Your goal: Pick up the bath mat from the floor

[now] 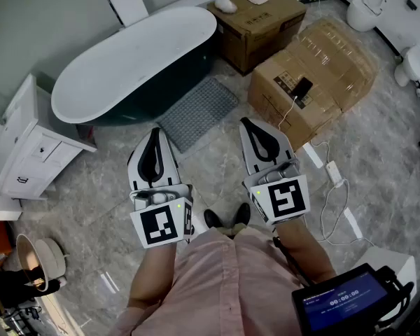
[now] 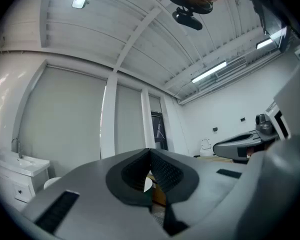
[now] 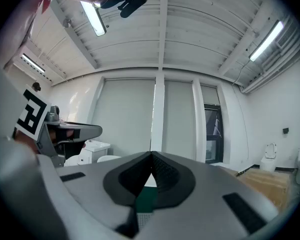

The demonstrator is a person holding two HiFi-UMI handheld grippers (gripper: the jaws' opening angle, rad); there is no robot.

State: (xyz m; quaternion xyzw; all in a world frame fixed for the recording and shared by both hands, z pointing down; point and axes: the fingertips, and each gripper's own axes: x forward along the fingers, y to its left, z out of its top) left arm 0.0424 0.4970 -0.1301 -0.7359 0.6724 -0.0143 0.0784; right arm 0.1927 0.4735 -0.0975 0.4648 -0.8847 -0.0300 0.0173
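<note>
Bath mat point(image 1: 198, 112) lies flat on marble floor point(image 1: 388, 163) beside bathtub point(image 1: 136, 58).

Bathtub point(image 1: 136, 61) — two cardboard boxes point(image 1: 311, 75) beside.

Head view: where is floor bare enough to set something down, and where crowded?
Bare floor lies between the white cabinet and the bath mat, and beyond the large cardboard box toward the right edge. Crowded: the cable strewn beside that box.
</note>
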